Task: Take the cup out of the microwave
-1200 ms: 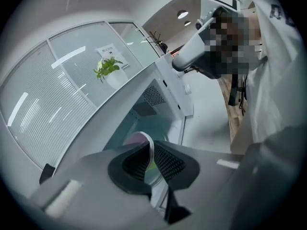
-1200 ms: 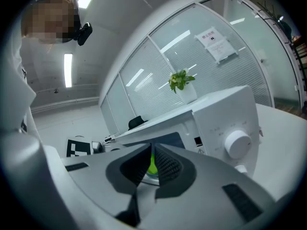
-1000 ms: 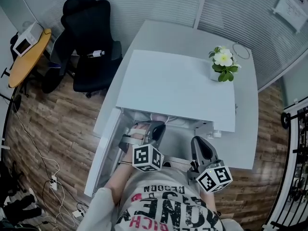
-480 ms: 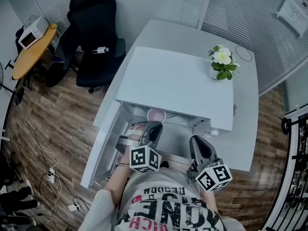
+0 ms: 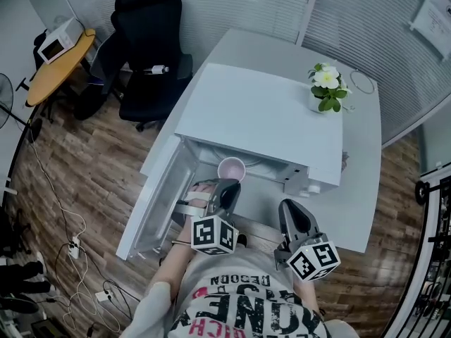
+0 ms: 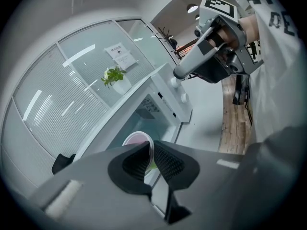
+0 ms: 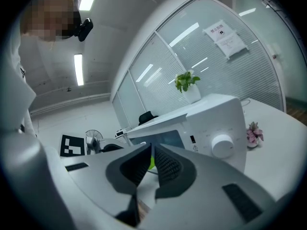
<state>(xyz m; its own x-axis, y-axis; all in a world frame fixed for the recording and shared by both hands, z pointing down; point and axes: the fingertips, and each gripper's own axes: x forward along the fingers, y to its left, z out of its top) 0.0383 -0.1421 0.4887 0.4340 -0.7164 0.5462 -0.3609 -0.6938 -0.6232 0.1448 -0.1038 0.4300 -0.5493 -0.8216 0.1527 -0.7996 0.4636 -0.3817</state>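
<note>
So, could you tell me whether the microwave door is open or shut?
Open. The door stands swung out left of the microwave, and the pink cup shows at its mouth.

one cup (image 5: 231, 168), one microwave (image 5: 261, 118)

A dark wood-plank floor (image 5: 77, 167) runs round the white worktop (image 5: 359, 182). Behind the worktop's far edge stand glass partitions with lowered white blinds (image 5: 246, 2). A paper notice (image 5: 431, 16) is fixed to one at the right. A black office chair (image 5: 148, 41) sits by the worktop's far left corner, with a round orange table (image 5: 60, 69) beyond it. A potted plant (image 5: 325, 90) stands near the far right corner. Cables (image 5: 70, 239) trail over the floor at left. Strip lights (image 7: 79, 70) glow on the ceiling.
</note>
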